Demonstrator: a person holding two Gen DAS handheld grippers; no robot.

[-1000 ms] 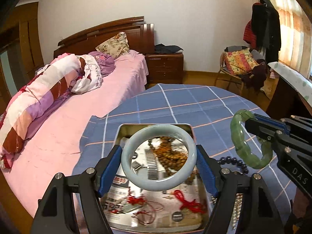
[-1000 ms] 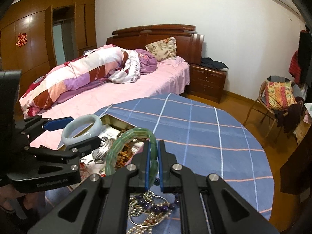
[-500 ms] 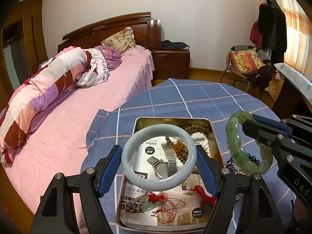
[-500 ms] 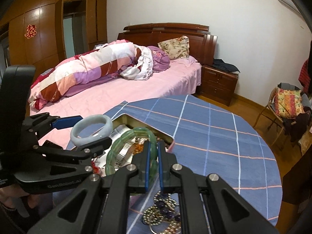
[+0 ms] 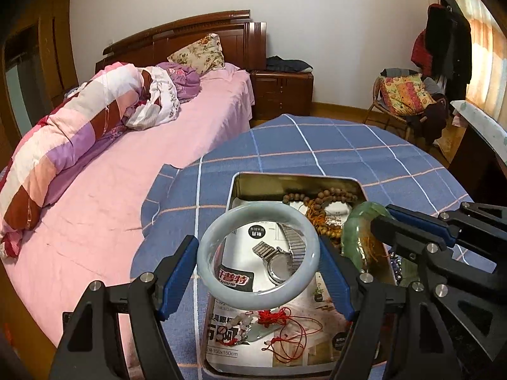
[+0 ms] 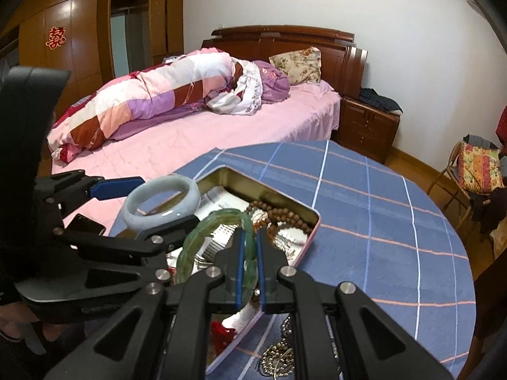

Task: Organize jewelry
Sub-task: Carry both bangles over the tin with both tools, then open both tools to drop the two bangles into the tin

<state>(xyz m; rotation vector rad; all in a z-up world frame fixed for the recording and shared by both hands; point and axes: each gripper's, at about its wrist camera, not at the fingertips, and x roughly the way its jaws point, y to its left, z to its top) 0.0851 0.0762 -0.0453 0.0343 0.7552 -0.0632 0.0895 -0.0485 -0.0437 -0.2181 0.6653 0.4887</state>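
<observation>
Left wrist view: left gripper (image 5: 258, 264) spread wide, its blue pads clamping a pale bangle (image 5: 257, 255) from both sides, held flat above the tin (image 5: 298, 178). Tin sits on the table (image 5: 317, 145) near its bed-side edge. Inside the tin: wooden beads (image 5: 323, 196), a watch (image 5: 280, 258), red cord (image 5: 285, 319), printed paper. Right gripper (image 5: 380, 221) enters from the right edge, a green bangle (image 5: 356, 234) in its tip, over the tin's right side.

Right wrist view: right gripper (image 6: 249, 262) narrow, pads pinching the green bangle (image 6: 218, 221) on its rim, bangle upright over the tin (image 6: 272, 190). Left gripper (image 6: 158, 201) carries the pale bangle (image 6: 161, 201) over the tin's left corner. Loose beads (image 6: 279, 354) lie on the table (image 6: 380, 221) beside the tin's near edge.
</observation>
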